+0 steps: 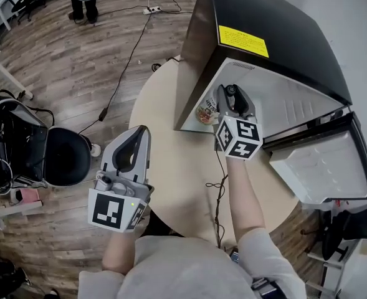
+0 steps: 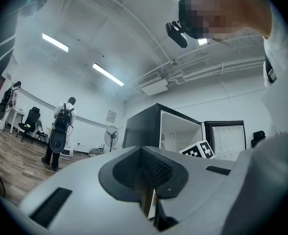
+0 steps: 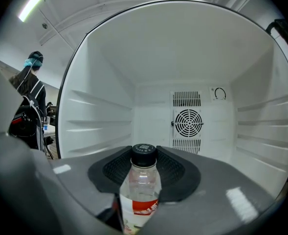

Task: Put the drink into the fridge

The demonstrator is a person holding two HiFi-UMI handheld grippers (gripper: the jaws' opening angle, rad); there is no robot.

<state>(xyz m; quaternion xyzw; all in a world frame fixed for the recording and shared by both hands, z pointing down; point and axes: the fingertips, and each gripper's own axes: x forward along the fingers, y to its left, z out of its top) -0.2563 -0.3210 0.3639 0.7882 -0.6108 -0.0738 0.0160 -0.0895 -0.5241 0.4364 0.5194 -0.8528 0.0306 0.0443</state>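
Two grippers show in the head view, one on each forearm. The left gripper [image 1: 138, 139] is held low at about 7 o'clock, over the near rim of the round table [image 1: 171, 167], with its nose pointing toward 12. The right gripper [image 1: 232, 94] is stretched forward to about 1 o'clock, at the mouth of the single black fridge [image 1: 276, 36]. That fridge stands on the table, and its one door [image 1: 323, 167] is swung wide toward 4 o'clock. One drink bottle [image 1: 205, 114] is at the left edge of the opening, just beside the right gripper's jaws. Bare tabletop lies between the two grippers.

In the left gripper view, the left gripper [image 2: 151, 180] has its jaws pressed together with nothing in them. The fridge [image 2: 144, 126] rises beyond them at 12 o'clock. The right gripper's marker cube [image 2: 198, 150] is at 1 o'clock.

In the right gripper view, the right gripper [image 3: 144, 173] is clamped on the drink bottle [image 3: 140, 199]. The bottle stands upright with its black cap [image 3: 144, 153] above the jaw pads. One round vent fan [image 3: 188, 122] sits on the white back wall at 12 o'clock. The ribbed side walls at 9 and 3 o'clock are well apart from the bottle, and the cavity opens wide ahead of it.
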